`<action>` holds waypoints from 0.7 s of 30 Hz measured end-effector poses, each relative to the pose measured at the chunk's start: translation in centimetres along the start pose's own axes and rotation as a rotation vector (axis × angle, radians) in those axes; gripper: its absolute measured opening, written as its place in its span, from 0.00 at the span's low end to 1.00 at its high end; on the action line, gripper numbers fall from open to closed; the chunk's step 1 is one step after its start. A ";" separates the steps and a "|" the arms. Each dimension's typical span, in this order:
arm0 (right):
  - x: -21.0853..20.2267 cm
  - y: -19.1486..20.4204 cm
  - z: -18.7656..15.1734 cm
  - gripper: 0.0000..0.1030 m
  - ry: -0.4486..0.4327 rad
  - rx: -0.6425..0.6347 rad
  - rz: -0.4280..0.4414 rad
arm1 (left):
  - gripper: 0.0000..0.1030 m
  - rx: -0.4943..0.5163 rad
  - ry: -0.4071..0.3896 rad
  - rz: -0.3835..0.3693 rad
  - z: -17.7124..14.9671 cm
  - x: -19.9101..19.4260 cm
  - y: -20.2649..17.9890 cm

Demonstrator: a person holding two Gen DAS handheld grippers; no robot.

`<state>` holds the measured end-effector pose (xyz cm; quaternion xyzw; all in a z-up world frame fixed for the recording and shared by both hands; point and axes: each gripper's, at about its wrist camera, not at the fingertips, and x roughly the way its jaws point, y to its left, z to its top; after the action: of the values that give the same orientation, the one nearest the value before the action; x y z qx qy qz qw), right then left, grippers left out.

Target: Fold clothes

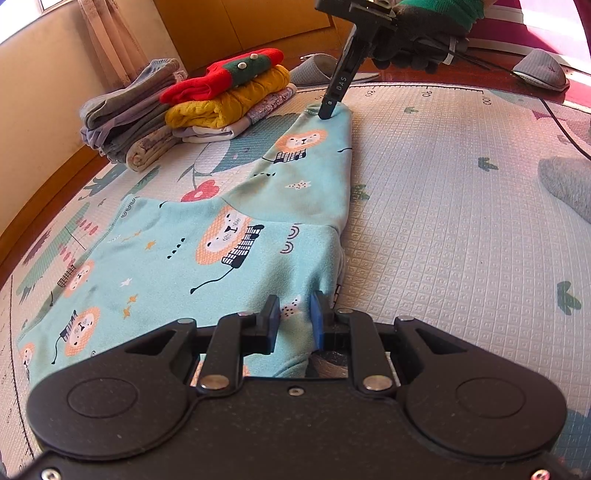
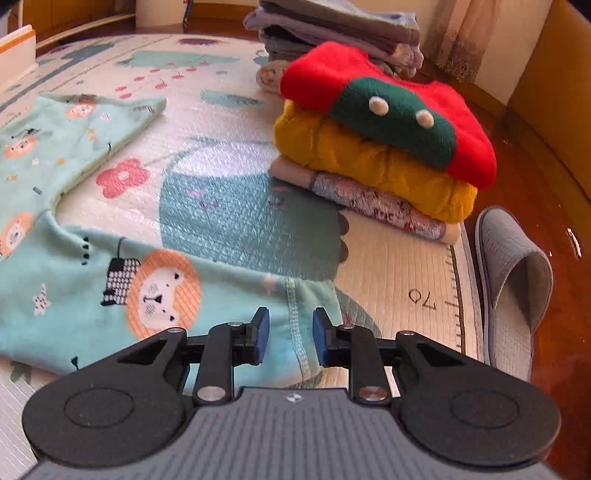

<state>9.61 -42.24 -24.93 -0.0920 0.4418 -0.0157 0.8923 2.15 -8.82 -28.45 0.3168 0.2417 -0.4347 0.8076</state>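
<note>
Teal lion-print pants (image 1: pixel 236 236) lie flat on the play mat (image 1: pixel 443 229). My left gripper (image 1: pixel 294 321) sits low over the near corner of the pants. Its blue pads (image 1: pixel 272 325) stand a little apart, with cloth lying flat between them. The right gripper (image 1: pixel 328 110), held by a gloved hand (image 1: pixel 439 14), points down onto the far leg cuff. In the right wrist view the right gripper (image 2: pixel 290 332) straddles the stitched hem (image 2: pixel 295 317), its jaws apart and the fabric (image 2: pixel 74 295) unpinched. The other leg (image 2: pixel 92 125) lies farther off.
A stack of folded clothes (image 1: pixel 229 96), red-and-green on top (image 2: pixel 388 107), stands on the mat beside a grey folded pile (image 1: pixel 125 118). Grey slippers (image 2: pixel 513 288) (image 1: pixel 543 70) lie on the wooden floor. A socked foot (image 1: pixel 569 184) rests on the mat at the right.
</note>
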 end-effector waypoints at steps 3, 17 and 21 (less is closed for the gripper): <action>-0.1 1.3 0.1 0.35 0.009 -0.066 0.016 | 0.15 -0.008 0.005 -0.004 0.1 0.0 0.2; -8.1 19.9 1.3 0.25 -0.176 -0.527 0.585 | 0.17 -0.064 0.023 -0.051 0.9 -1.2 1.0; -9.6 22.6 0.1 0.25 -0.184 -0.632 0.631 | 0.18 -0.093 -0.016 -0.071 0.6 -4.7 1.9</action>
<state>2.61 -19.01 -21.34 -0.2217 0.3504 0.4006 0.8171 1.51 -5.84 -24.32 0.2665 0.2664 -0.4537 0.8076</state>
